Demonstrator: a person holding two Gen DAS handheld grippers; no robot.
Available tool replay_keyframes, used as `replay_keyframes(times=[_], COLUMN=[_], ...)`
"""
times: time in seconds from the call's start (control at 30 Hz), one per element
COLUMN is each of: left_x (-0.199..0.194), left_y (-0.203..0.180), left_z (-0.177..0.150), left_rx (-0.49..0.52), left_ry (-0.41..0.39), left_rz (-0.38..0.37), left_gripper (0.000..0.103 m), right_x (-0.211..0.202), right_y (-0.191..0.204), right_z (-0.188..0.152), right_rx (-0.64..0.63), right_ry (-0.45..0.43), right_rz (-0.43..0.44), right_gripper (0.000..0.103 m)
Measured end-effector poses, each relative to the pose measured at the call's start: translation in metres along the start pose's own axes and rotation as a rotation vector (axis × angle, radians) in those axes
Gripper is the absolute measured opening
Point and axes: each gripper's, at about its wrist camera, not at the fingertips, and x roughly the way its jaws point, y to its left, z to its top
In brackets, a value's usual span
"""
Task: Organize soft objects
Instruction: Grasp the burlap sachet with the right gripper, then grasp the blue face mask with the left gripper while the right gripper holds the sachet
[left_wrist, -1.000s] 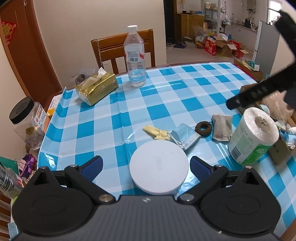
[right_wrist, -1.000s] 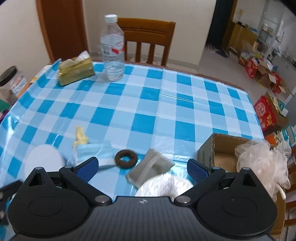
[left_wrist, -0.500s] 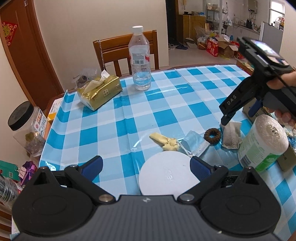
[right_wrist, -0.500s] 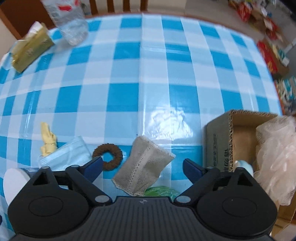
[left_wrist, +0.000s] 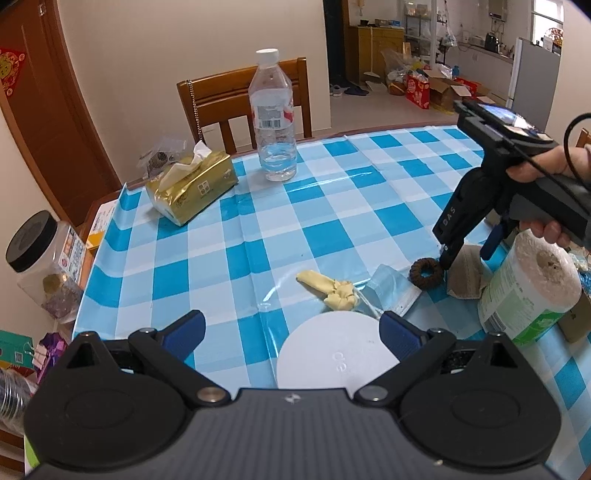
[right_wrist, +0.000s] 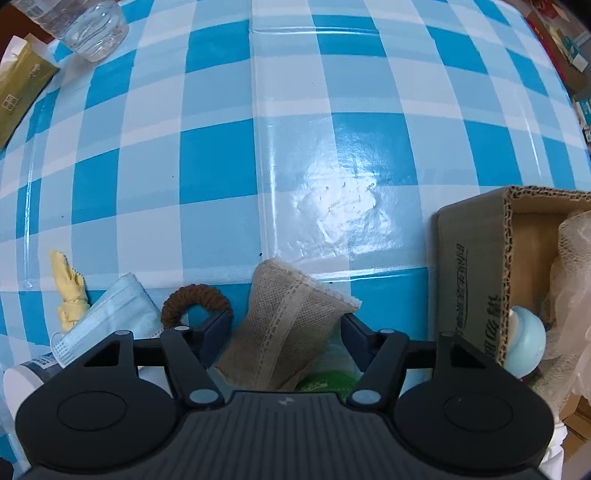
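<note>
Your right gripper (right_wrist: 282, 328) fingers open, straddling beige pouch (right_wrist: 291, 325); brown scrunchie (right_wrist: 197, 301) touching one finger. Left gripper (left_wrist: 291, 330) open above white disc (left_wrist: 332, 350). Checkered counter (right_wrist: 295, 147); cardboard box (right_wrist: 476, 273) at right edge.

one hair tie (right_wrist: 197, 303), one cloth pouch (right_wrist: 286, 326), one face mask (right_wrist: 110, 315), one yellow rag (right_wrist: 69, 291), one water bottle (left_wrist: 272, 118), one tissue pack (left_wrist: 192, 190), one paper roll (left_wrist: 530, 291), one cardboard box (right_wrist: 476, 273).

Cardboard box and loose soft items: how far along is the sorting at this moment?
Done: the cardboard box already holds a mesh bath pouf and a pale blue ball.
In hand: the right gripper, jaws open, straddles the beige fabric pouch, not yet closed.
Left: the brown hair tie, face mask and yellow cloth lie on the tablecloth. The left gripper hovers open.
</note>
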Motion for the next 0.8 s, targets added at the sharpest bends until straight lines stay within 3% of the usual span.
replay_keyframes(times=[0.23,0.5,0.67,0.73,0.8], left_x=[0.015,0.036,0.058,0.071,0.085], left_y=[-0.007,-0.038,-0.07,-0.079,-0.085], left_z=[0.012,0.029,0.035,0.036,0.037], left_rx=[0.06,0.224,0.402,0.453,0.492], left_ry=[0.016,0.016,0.052,0.09,0.132], left_rz=[-0.053,-0.15,-0.183,-0.191,-0.2], left_gripper=[0.1,0.099,0.089,0.079,0.077], right_x=[0.001,-0.002,0.002,0.002,0.0], right_y=[-0.003,0.004,0.002,0.001,0.0], right_z=[0.007,0.013,0.012,0.011,0.011], right_rx=[0.001,-0.048,-0.062,-0.062,-0.064], right_ry=[-0.02,-0.055,-0.054,-0.054,-0.055], right_rz=[0.022,0.016,0.023,0.028,0.031], right_gripper=[0.056,0.055,0.055,0.055,0.055])
